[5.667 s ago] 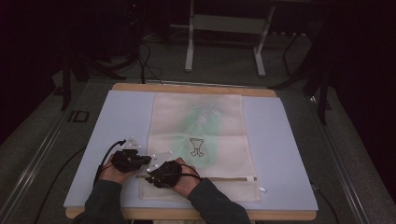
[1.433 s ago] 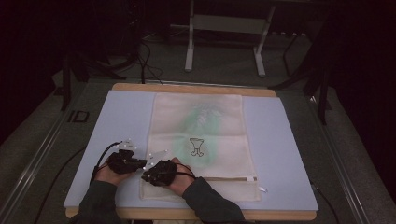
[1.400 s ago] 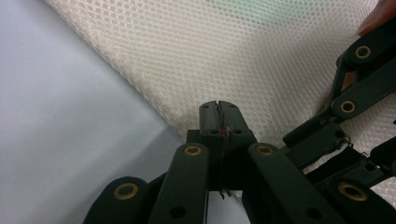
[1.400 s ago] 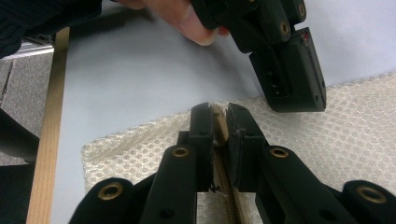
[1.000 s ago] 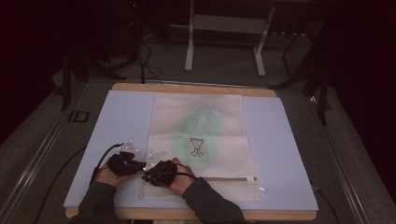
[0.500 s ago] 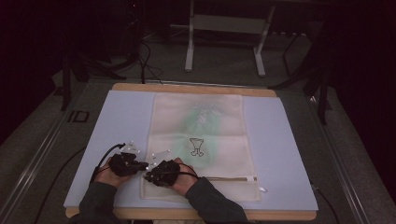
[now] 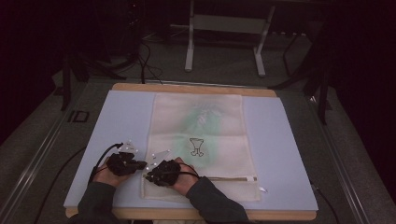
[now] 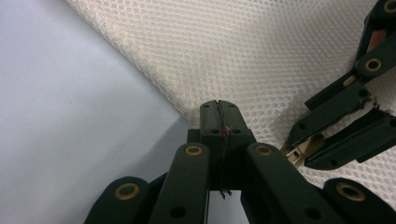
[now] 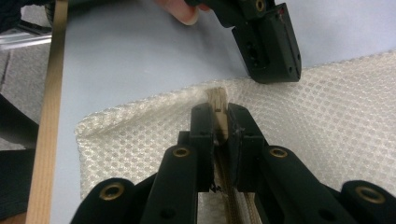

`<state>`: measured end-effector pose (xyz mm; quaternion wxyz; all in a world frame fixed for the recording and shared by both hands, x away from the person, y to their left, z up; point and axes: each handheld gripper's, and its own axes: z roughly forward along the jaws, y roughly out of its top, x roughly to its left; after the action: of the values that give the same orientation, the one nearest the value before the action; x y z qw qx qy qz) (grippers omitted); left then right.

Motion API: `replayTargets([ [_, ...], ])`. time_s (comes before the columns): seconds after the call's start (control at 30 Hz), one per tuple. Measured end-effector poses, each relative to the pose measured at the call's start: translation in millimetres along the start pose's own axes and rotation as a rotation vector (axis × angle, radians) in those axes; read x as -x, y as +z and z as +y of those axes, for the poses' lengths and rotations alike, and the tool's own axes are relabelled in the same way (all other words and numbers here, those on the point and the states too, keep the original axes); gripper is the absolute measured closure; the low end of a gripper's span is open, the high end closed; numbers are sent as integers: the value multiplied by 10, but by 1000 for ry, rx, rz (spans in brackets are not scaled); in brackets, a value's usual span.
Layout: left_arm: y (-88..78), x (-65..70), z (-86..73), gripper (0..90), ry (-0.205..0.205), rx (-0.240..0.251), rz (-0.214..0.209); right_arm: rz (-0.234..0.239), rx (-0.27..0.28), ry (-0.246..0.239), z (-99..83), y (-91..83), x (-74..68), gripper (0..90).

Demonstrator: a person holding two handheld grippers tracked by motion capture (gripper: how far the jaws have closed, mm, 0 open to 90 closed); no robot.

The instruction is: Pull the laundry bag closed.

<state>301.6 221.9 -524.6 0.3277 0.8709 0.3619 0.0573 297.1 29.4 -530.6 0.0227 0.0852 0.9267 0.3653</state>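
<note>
Two handheld grippers meet at the near left corner of a cream mesh laundry bag (image 7: 198,140), which lies flat on a pale blue table (image 7: 121,121) with a wooden edge. Seen from above, the left gripper (image 7: 140,164) sits at the bag's left edge and the right gripper (image 7: 150,176) just beside it, on the bag's zipper (image 7: 229,178), which runs along the near end of the bag.

The left gripper's own camera shows its jaws pressed fully together at the bag's edge, with what looks like a thin sliver of fabric caught between them. The right gripper's camera shows its jaws closed around the beige zipper pull (image 9: 218,106), with the zipper teeth running back beneath them.

Judging from this, the left gripper anchors the corner while the right one works the slider. The left grip looks shallow, so a firm tug could pull the mesh free and let the bag slide or bunch. The small pull could also slip out of the right jaws, or loose mesh could snag in the slider if the corner is not held taut.

No brand name or readable writing appears. The bag carries a small dark line drawing (image 7: 197,146) near its middle and a faint green print (image 7: 205,114) farther back, its details too faint to make out.
</note>
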Motion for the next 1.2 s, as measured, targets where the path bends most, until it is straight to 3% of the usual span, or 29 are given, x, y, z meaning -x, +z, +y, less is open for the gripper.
replayTargets([
  [0.2, 6, 38, 11, 897, 13, -7, -31, -6, -1, -4, 4, 12, -10, 821],
  [0.6, 30, 106, 49, 898, 3, -57, -28, -1, 13, -2, -13, 13, 2, 821],
  [1.2, 31, 112, 46, 899, 29, -56, -22, -15, -10, -19, -69, -84, -8, 822],
])
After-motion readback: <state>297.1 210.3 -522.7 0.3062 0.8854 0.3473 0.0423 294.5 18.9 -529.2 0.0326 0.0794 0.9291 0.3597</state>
